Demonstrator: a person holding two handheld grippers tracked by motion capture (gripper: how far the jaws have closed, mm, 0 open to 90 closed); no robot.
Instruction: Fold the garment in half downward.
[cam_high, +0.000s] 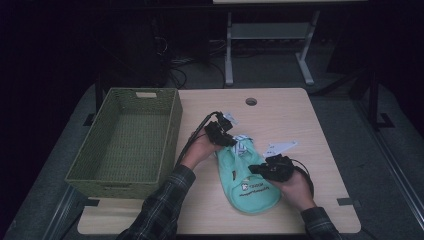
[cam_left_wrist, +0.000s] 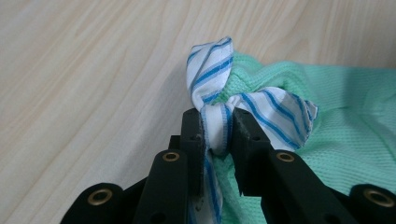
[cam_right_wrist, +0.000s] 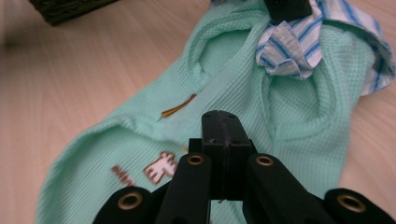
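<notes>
A small mint-green knit garment (cam_high: 252, 192) with a printed logo lies flat on the wooden table (cam_high: 285, 112). Its blue-and-white striped collar (cam_high: 241, 145) is at the far end. My left gripper (cam_high: 226, 136) is shut on that collar (cam_left_wrist: 275, 107), with the striped cloth pinched between the jaws (cam_left_wrist: 216, 128). The green knit (cam_left_wrist: 355, 121) spreads to the right behind it. My right gripper (cam_high: 262, 169) hovers over the garment's right side. Its jaws (cam_right_wrist: 223, 126) are shut with nothing visible between them, above the green fabric (cam_right_wrist: 224, 70). The collar (cam_right_wrist: 294, 46) and the left gripper's tip (cam_right_wrist: 285, 7) lie beyond.
A green woven basket (cam_high: 172, 131) stands empty on the table's left side, and its dark corner (cam_right_wrist: 65, 9) shows in the right gripper view. White paper tags (cam_high: 281, 146) lie right of the collar. A cable hole (cam_high: 251, 101) sits near the far edge.
</notes>
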